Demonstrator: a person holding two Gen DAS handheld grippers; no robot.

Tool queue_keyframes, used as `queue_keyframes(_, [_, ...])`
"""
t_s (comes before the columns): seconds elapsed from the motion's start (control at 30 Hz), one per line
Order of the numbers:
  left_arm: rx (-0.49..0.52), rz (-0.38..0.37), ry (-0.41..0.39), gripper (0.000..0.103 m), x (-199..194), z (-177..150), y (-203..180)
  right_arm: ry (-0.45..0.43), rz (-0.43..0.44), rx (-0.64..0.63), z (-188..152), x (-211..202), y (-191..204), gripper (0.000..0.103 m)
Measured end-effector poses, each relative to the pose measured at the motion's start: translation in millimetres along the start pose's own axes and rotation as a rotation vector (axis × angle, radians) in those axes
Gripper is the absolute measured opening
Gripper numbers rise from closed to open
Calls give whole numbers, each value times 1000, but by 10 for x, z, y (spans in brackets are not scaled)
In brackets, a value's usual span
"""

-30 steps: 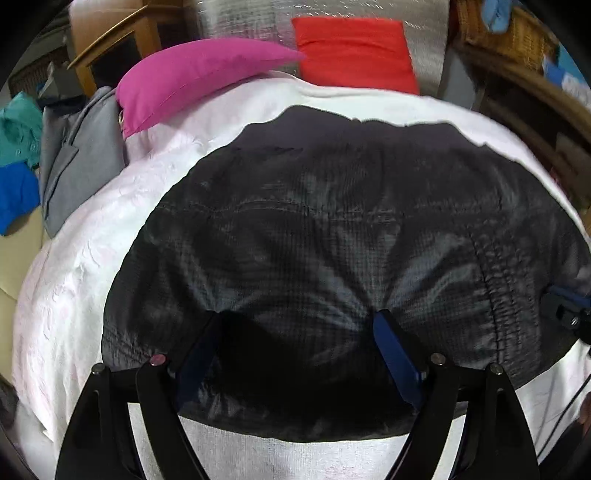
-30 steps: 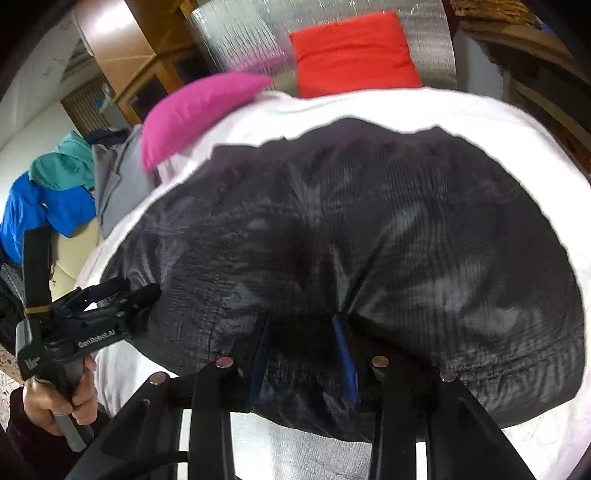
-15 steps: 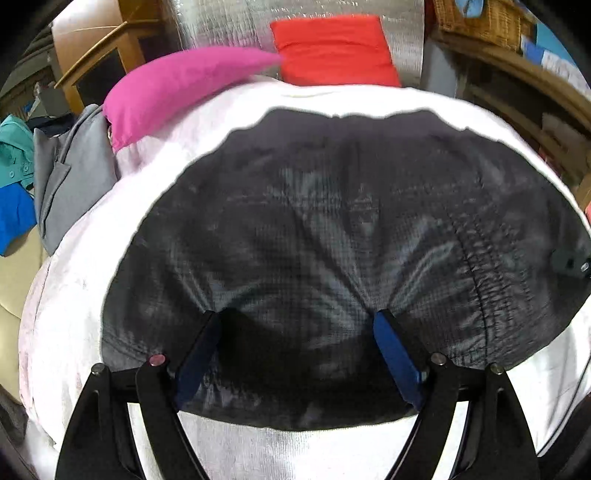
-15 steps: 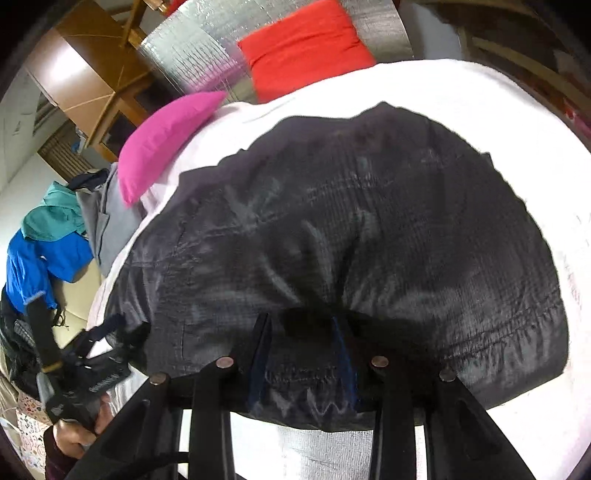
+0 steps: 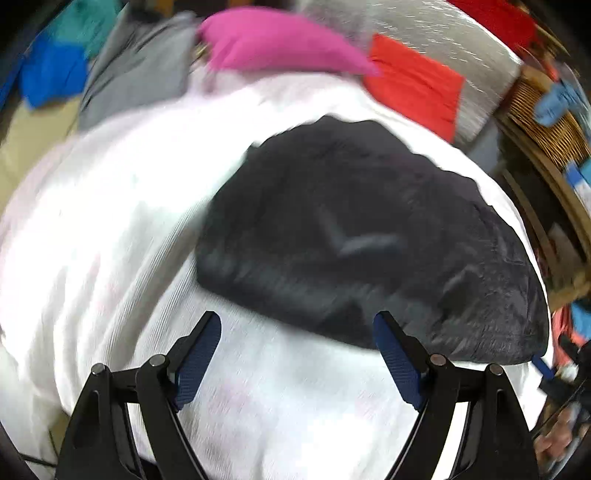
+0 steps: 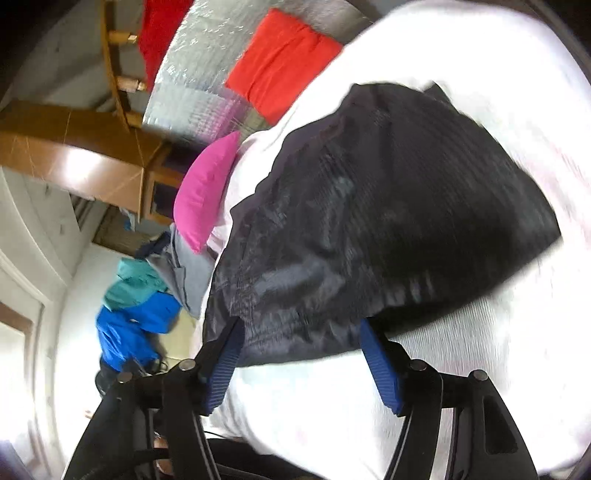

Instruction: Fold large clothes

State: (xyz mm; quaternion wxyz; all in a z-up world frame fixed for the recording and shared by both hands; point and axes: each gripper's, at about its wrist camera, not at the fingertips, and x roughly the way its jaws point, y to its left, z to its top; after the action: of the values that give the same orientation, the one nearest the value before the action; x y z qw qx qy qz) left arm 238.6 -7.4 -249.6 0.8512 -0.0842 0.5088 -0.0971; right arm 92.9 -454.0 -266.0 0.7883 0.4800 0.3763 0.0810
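A black quilted garment (image 5: 362,236) lies folded in a compact shape on the white bed cover (image 5: 103,236). It also shows in the right wrist view (image 6: 369,221). My left gripper (image 5: 297,325) is open and empty, just in front of the garment's near edge, above bare cover. My right gripper (image 6: 301,332) is open, its jaws wide apart at the garment's near edge, holding nothing. Both views are blurred by motion.
A pink pillow (image 5: 273,40) and a red pillow (image 5: 413,85) lie at the bed's far end against a silver padded board (image 5: 443,29). Grey, teal and blue clothes (image 5: 92,62) are piled at the left. Wicker baskets and wooden shelves (image 5: 546,122) stand at the right.
Both grippers have let go of the black garment and pulled back. The right gripper opened from a narrow grip to wide. Both cameras swung, the right one tilting strongly.
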Motion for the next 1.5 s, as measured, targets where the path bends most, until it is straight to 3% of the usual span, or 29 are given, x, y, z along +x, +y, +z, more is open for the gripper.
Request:
queue_keyframes(0.13, [-145,-41,79,85,146,22,288,-29,-64,135,-49,32,-243,68])
queue_keyframes(0.33, [-279,1,2,85,191,205,587,-227,-134,252,73,-67,-504,65])
queue_keyframes(0.37, [-275,-2,7,85,240,233,579,-238,-146,248,94,-51,-517,57])
queue_keyframes(0.43, [-238,-16,0,74,305,265,489,-246,-203,184,138,18,-426,48])
queue_keyframes(0.47, [-215,-28,-9,59,313,270,428,-256,-218,154,144,21,-375,43])
queue_keyframes(0.5, [-175,-32,-24,52,306,282,343,-274,-246,99,132,18,-282,41])
queue_keyframes(0.63, [-15,89,-52,52,402,331,78,-307,-407,-108,111,100,55,39])
queue_keyframes(0.73, [10,111,-66,53,404,307,56,-293,-481,-152,69,206,97,39])
queue_keyframes(1.07, [93,189,-118,56,87,42,10,-292,-404,-43,144,45,-33,49])
queue_keyframes(1.5, [121,211,-167,57,-103,-46,-11,-297,-384,-20,111,-26,-89,52])
